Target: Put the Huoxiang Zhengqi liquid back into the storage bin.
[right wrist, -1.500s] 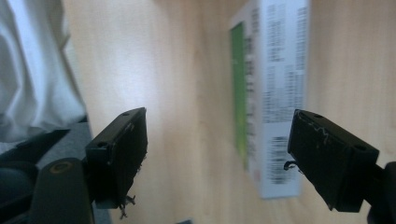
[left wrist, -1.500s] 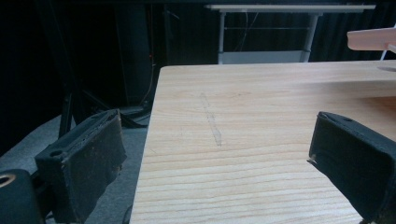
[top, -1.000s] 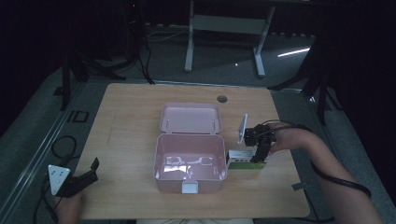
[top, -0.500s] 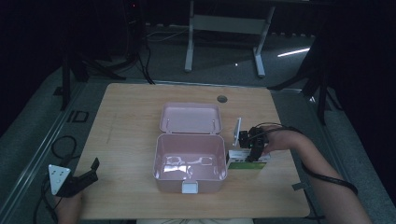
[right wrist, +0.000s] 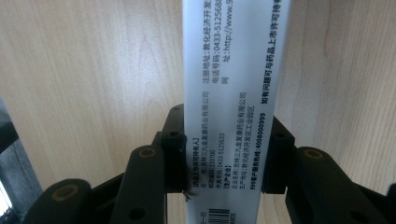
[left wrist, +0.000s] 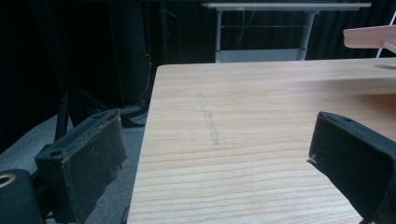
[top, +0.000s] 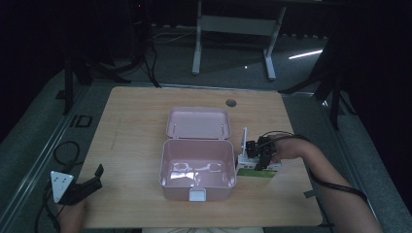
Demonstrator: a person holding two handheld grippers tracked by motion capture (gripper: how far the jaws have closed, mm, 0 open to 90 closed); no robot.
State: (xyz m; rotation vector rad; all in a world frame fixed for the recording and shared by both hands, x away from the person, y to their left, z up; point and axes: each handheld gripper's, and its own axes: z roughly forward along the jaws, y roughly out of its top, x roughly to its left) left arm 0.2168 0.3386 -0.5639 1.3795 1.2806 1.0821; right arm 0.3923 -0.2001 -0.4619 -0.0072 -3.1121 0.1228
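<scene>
The right gripper point(top: 252, 153) has its jaws closed on the narrow sides of a flat white cardboard medicine box printed with black text point(right wrist: 233, 93), gripping it near its barcode end so that the rest stands clear above the light wooden table point(top: 136, 126). It stands just beside the right wall of the open pink plastic case with a hinged lid point(top: 197, 170), and lifted upright like this it looks ready to be swung over the rim and set inside. Directly beneath it lies a second white and green packet point(top: 257, 170), partly covered by the gripper, so I cannot read it. The left gripper point(top: 90, 182) rests at the table's near left corner, well apart from the case, its jaws spread wide and holding nothing, seemingly parked. The case floor shows pale reflections; whether anything lies in it is hard to tell.
</scene>
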